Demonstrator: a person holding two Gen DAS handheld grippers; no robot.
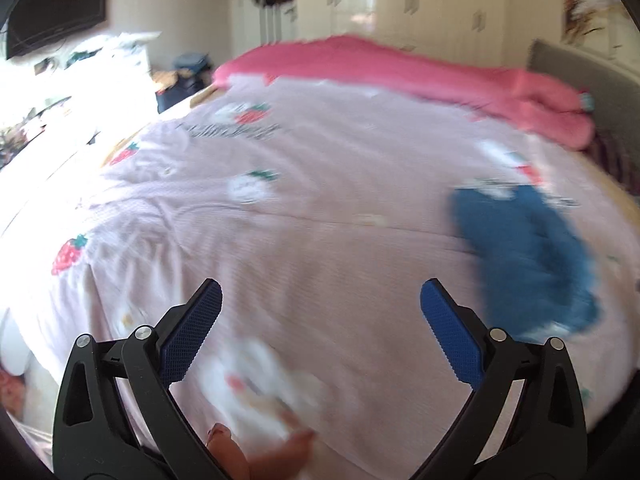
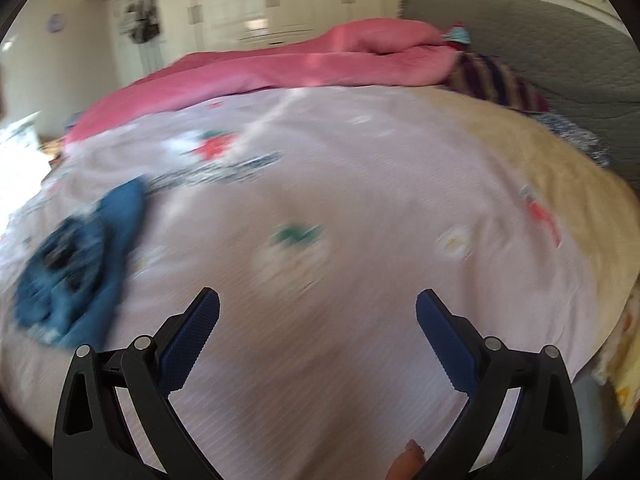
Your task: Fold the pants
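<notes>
1. Spreading wide, the left gripper has its blue pads far apart with nothing between them, above a pink bedspread.
2. Fingertips of the person's hand show at 6 o'clock in the left view, under the gripper.
3. Blue pants lie in a rumpled heap on the bedspread at about 3 o'clock in the left view, just beyond the right-hand pad, not touched by it.
4. The right gripper is likewise wide open and holds nothing, over the same bedspread.
5. In the right view the pants sit at 9 o'clock, apart from the left-hand pad.
6. Farther out, a pink blanket is bunched at 12 o'clock, with a grey headboard at 2 o'clock.
7. Both views are blurred.
</notes>
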